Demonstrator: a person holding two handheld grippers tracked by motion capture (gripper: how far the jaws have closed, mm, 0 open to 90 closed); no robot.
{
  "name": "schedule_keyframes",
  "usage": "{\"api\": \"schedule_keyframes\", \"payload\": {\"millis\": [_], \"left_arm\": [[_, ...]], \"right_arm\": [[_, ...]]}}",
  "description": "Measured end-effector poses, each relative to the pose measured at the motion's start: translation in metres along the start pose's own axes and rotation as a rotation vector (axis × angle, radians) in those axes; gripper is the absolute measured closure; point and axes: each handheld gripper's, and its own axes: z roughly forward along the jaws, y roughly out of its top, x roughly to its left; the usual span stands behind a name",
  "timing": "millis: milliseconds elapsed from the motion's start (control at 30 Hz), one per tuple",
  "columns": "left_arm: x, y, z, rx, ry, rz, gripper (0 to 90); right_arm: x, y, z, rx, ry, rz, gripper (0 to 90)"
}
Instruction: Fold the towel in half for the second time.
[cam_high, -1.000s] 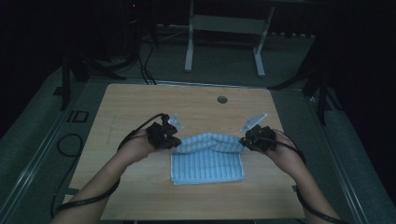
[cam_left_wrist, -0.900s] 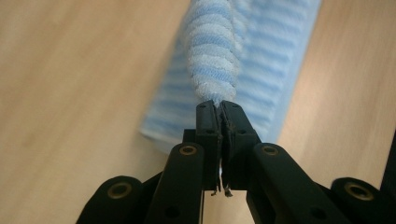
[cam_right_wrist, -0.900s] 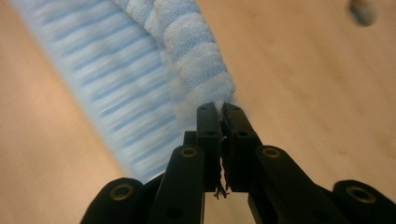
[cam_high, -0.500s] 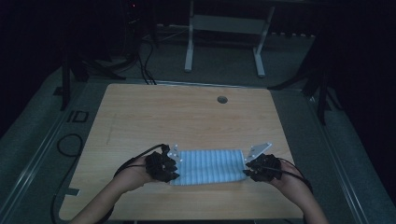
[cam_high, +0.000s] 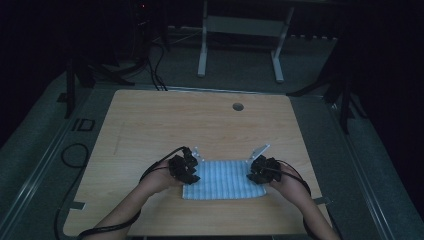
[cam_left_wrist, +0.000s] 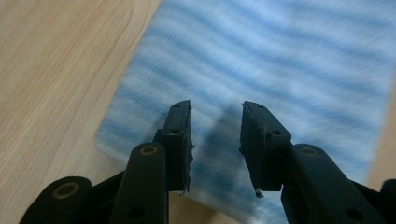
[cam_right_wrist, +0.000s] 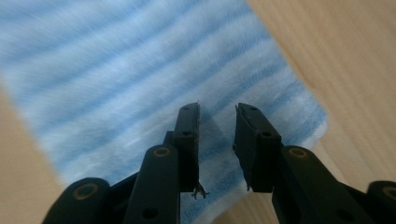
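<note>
A blue and white striped cloth (cam_high: 224, 179) lies flat and folded on the wooden table (cam_high: 175, 125), near its front edge. My left gripper (cam_high: 184, 169) hovers low over the cloth's left end, my right gripper (cam_high: 261, 170) over its right end. In the left gripper view the jaws (cam_left_wrist: 215, 106) stand apart above the striped cloth (cam_left_wrist: 280, 60), near a corner, with nothing between them. In the right gripper view the jaws (cam_right_wrist: 217, 108) are likewise parted over the cloth (cam_right_wrist: 116, 70). Both pairs of jaws have just been opening.
A small round hole (cam_high: 238, 106) sits in the tabletop at the far middle. Bare wood stretches behind and to the left of the cloth. Beyond the table stands a white metal frame (cam_high: 240, 45), with cables (cam_high: 150, 55) on the dark floor.
Both hands came toward the front edge and down, bringing the cloth's far edge over onto itself. The jaws have opened and let go of the cloth, which now lies flat.
</note>
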Motion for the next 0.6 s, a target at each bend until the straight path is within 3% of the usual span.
{"api": "schedule_keyframes", "payload": {"millis": [67, 267, 433, 600], "left_arm": [[0.006, -0.002, 0.003, 0.003, -0.006, -0.013, 63.5], [0.021, -0.008, 0.003, -0.002, 0.023, -0.029, 63.2], [0.039, -0.008, 0.001, 0.014, 0.034, -0.056, 61.4], [0.056, -0.011, 0.001, -0.009, 0.040, -0.089, 61.3]], "right_arm": [[-0.003, 0.001, 0.007, 0.013, 0.021, 0.005, 67.6], [-0.009, 0.013, 0.018, -0.019, 0.016, 0.024, 65.4], [-0.014, 0.028, 0.024, -0.006, 0.016, 0.027, 61.2], [-0.021, 0.040, 0.030, -0.006, 0.031, 0.040, 60.1]]}}
